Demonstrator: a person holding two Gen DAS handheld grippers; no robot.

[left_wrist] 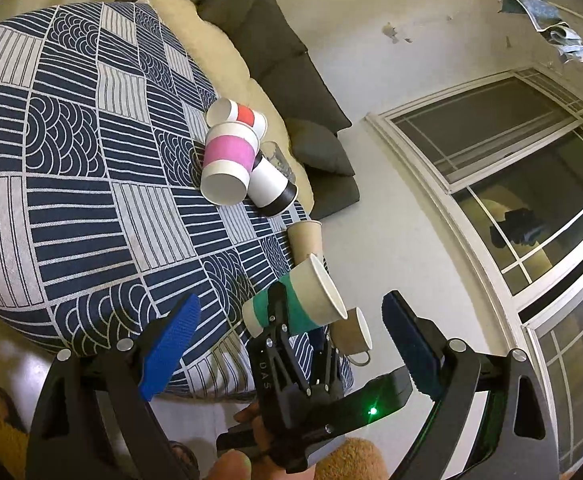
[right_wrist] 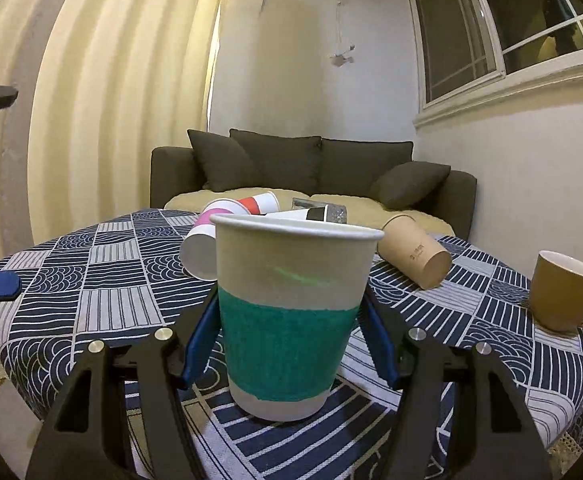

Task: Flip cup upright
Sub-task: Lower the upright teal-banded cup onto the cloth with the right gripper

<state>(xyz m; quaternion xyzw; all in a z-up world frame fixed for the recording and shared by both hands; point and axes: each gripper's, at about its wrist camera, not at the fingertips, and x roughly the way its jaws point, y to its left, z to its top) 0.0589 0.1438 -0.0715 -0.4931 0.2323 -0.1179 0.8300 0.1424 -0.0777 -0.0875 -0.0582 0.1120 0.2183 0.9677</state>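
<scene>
Blue-padded fingers (right_wrist: 201, 334) of the right gripper (right_wrist: 287, 344) close on either side of a green-banded paper cup (right_wrist: 287, 312), which stands mouth-up on the patterned tablecloth (right_wrist: 103, 280) at the near edge of the table. Jaws sit narrow against the cup's green band, at about nine and three o'clock on its wall; whether they press or merely touch cannot be told. From the left wrist view, the left gripper (left_wrist: 291, 344) hangs spread wide and empty beside the table, the same cup at its twelve o'clock.

Thin paper suggests a light, easily crushed cup: a gentle hold low on the textured band looks safer than the flared rim.

Behind it, at twelve o'clock, a pink-banded cup (right_wrist: 199, 248), a red-banded cup (right_wrist: 257, 202) and a black-banded cup (right_wrist: 307, 213) lie tipped; a brown paper cup (right_wrist: 415, 256) lies at two o'clock, and a tan mug (right_wrist: 563, 292) stands at three.
</scene>
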